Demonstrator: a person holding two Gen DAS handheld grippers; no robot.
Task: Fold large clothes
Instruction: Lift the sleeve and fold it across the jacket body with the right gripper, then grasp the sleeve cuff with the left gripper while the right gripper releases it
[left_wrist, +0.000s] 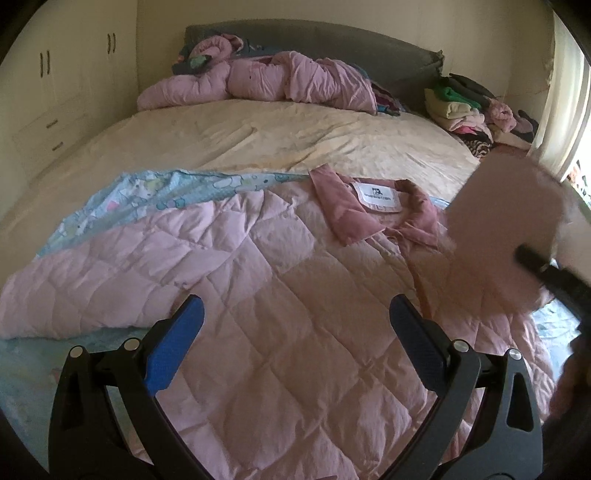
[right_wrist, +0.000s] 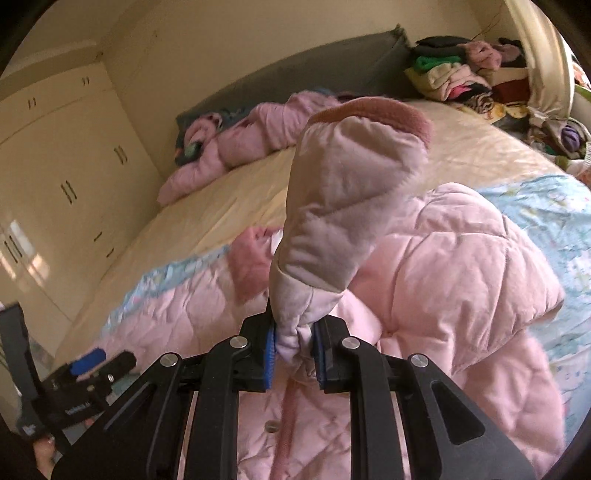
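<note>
while pinching pink jacket (right_wrist: 424, 258) sleeve, right hand-held gripper (right_wrist: 294, 356) lifts it, left hand-held gripper (left_wrist: 295, 332) wide above

both wrist views look down close over the pink quilted jacket (left_wrist: 280, 295) toward the headboard (right_wrist: 295, 70)

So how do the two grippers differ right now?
The left gripper is open and holds nothing; the right gripper is shut on the sleeve. The left hangs over the flat jacket; the right holds the sleeve lifted above it. Both have blue pads.
</note>
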